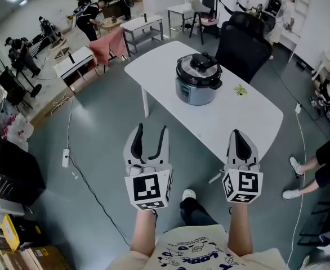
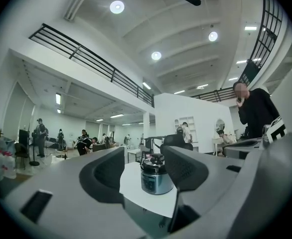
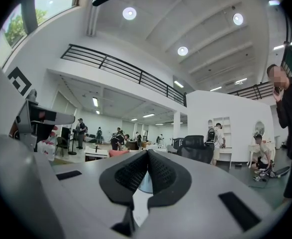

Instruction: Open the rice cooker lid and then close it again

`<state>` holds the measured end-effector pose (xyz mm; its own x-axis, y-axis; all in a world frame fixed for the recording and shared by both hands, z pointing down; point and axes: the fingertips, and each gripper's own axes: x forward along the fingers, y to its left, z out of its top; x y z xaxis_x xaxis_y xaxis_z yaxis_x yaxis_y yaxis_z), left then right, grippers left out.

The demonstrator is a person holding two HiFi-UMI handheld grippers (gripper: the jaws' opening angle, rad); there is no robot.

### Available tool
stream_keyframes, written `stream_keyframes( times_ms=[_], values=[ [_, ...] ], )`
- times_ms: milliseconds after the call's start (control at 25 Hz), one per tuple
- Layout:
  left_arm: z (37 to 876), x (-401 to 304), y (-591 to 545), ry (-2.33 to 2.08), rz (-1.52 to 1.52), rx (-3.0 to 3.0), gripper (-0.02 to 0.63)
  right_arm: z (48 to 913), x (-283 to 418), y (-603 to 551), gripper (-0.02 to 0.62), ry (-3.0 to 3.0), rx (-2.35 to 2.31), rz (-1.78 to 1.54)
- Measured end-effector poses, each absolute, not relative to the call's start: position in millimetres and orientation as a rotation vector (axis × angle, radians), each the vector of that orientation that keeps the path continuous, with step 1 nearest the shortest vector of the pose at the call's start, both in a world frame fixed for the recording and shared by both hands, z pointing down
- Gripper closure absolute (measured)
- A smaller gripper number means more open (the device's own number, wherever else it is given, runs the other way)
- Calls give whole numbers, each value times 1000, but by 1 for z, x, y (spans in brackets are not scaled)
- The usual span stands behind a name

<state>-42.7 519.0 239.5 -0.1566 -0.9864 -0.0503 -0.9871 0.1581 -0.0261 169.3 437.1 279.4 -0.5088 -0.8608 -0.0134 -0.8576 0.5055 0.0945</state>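
A silver rice cooker (image 1: pixel 197 77) with a black lid, which is down, stands on a white table (image 1: pixel 249 114). Both grippers hang in the air on my side of the table, well short of the cooker. My left gripper (image 1: pixel 151 134) is open with nothing between its jaws. In the left gripper view the rice cooker (image 2: pixel 155 176) shows far off between the left gripper's (image 2: pixel 145 169) two pads. My right gripper (image 1: pixel 242 136) is shut on nothing; in the right gripper view the right gripper's (image 3: pixel 147 169) pads meet and hide most of the cooker.
A black office chair (image 1: pixel 241 46) stands behind the table. A small yellow-green scrap (image 1: pixel 241 90) lies on the table to the right of the cooker. A cable and power strip (image 1: pixel 66 157) lie on the grey floor at left. People and other tables fill the far room.
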Motion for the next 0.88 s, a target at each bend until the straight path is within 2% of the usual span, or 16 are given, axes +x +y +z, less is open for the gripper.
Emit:
stream_keyframes(
  times_ms=[440,880],
  values=[
    [230,-74,344,2374,-1,-1971,351,270,140,251,586,-2724,1497,-137],
    [250,-109,220,2353,-107,-2035,351,289,104,130,585,-2687,1496,-89]
  ],
)
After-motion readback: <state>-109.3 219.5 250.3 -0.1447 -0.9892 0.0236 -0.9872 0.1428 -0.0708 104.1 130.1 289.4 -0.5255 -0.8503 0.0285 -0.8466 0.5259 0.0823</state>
